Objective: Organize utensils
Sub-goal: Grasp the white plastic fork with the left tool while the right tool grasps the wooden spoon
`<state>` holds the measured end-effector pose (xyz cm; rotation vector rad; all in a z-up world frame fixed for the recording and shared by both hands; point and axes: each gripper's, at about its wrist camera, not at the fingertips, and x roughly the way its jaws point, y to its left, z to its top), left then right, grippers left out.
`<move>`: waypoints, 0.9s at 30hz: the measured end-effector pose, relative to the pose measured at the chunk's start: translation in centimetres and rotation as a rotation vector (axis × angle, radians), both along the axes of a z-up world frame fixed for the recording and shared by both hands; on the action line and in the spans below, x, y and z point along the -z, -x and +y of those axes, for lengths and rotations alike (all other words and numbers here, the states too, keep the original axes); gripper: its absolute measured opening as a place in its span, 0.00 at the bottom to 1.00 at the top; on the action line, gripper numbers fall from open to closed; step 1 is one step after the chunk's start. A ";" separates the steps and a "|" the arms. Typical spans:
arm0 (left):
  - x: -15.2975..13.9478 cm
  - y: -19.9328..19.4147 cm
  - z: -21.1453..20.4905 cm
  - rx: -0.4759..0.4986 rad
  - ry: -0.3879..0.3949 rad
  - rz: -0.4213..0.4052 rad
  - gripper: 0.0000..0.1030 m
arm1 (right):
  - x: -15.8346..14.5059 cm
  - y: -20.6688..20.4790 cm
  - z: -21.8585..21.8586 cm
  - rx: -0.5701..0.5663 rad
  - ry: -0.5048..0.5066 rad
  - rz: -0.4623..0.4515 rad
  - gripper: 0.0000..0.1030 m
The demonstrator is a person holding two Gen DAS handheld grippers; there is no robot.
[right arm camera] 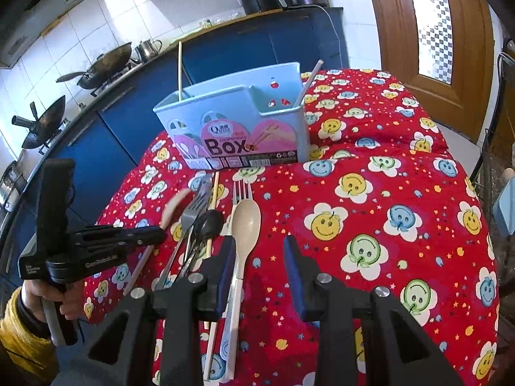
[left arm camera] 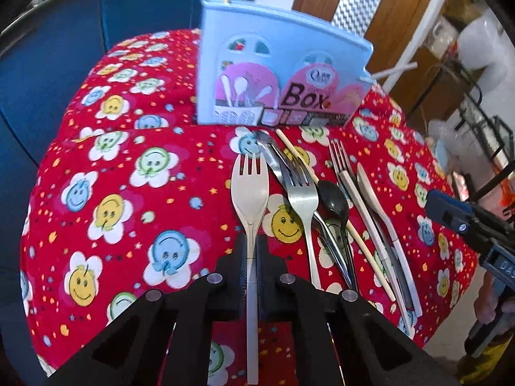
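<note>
My left gripper (left arm camera: 251, 245) is shut on the handle of a beige plastic fork (left arm camera: 250, 186) and holds it over the red tablecloth, tines toward the blue utensil box (left arm camera: 276, 64). To its right lie a steel fork (left arm camera: 301, 193), a black spoon (left arm camera: 334, 201), a chopstick (left arm camera: 334, 209), another fork (left arm camera: 339, 157) and a beige spoon (left arm camera: 370, 189). My right gripper (right arm camera: 259, 254) is open above the cloth, the beige spoon (right arm camera: 246, 218) by its left finger. The box (right arm camera: 238, 119) holds a chopstick (right arm camera: 180, 70) and a white stick (right arm camera: 309, 80). The left gripper (right arm camera: 151, 233) shows at the left.
The table has a red smiley-flower cloth (right arm camera: 386, 193). Behind it runs a blue kitchen counter (right arm camera: 225, 48) with woks (right arm camera: 106, 64) on a stove. A wooden door (right arm camera: 434, 32) stands at the back right. The right-hand gripper (left arm camera: 466, 222) shows at the right edge of the left wrist view.
</note>
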<state>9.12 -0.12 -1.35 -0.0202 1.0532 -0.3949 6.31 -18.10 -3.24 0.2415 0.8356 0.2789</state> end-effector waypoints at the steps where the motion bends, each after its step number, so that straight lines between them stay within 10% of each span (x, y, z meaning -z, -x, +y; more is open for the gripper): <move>1: -0.1 0.2 0.4 -0.013 0.019 -0.016 0.05 | 0.1 -0.1 0.2 -0.002 0.005 0.009 0.33; 27: -3.5 1.8 3.9 -0.086 0.156 -0.254 0.05 | 2.6 -2.3 3.4 -0.100 0.039 0.247 0.33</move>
